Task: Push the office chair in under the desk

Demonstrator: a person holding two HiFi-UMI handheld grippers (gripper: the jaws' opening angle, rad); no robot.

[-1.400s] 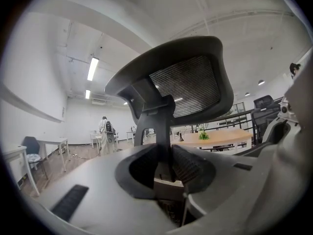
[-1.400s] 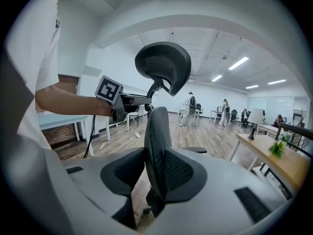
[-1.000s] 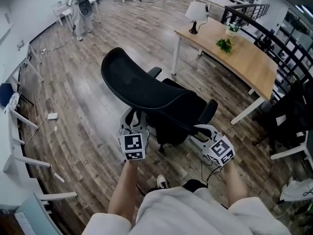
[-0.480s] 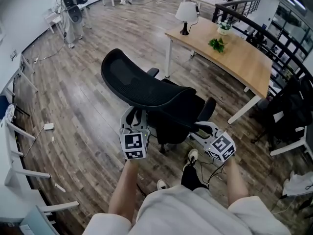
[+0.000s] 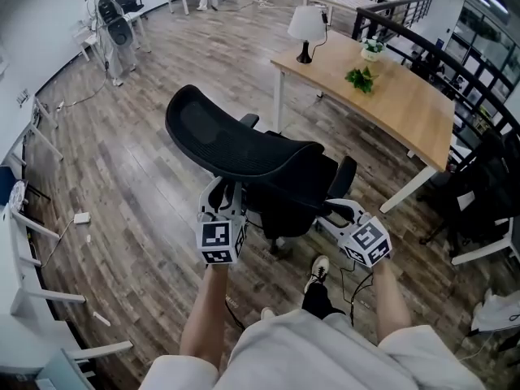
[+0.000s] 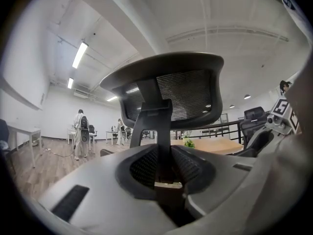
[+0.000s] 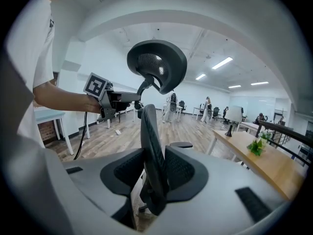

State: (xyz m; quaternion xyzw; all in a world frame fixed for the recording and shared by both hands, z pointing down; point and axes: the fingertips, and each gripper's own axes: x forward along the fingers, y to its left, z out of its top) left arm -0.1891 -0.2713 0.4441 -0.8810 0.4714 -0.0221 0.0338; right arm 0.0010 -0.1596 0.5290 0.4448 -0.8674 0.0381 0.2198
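Observation:
A black mesh office chair (image 5: 244, 149) stands with its back to me, its headrest (image 5: 195, 120) up and to the left. The wooden desk (image 5: 390, 96) lies beyond it to the upper right. My left gripper (image 5: 223, 193) is shut on the chair's rear spine (image 6: 156, 126), which stands between its jaws below the headrest (image 6: 171, 89). My right gripper (image 5: 331, 210) is shut on the backrest's right edge (image 7: 151, 151), a thin black rim held between the pads. The left gripper (image 7: 115, 102) also shows in the right gripper view.
On the desk stand a white lamp (image 5: 305, 24), a green plant (image 5: 360, 78) and a small pot (image 5: 372, 49). A black railing (image 5: 422, 47) runs behind it. A dark chair (image 5: 479, 201) stands at the right, white furniture (image 5: 32, 218) at the left. My shoe (image 5: 318, 266) is under the chair.
The chair and both grippers have moved forward towards the desk, and its near leg is closer to the seat. My foot has stepped forward under the chair. Both grips are unchanged.

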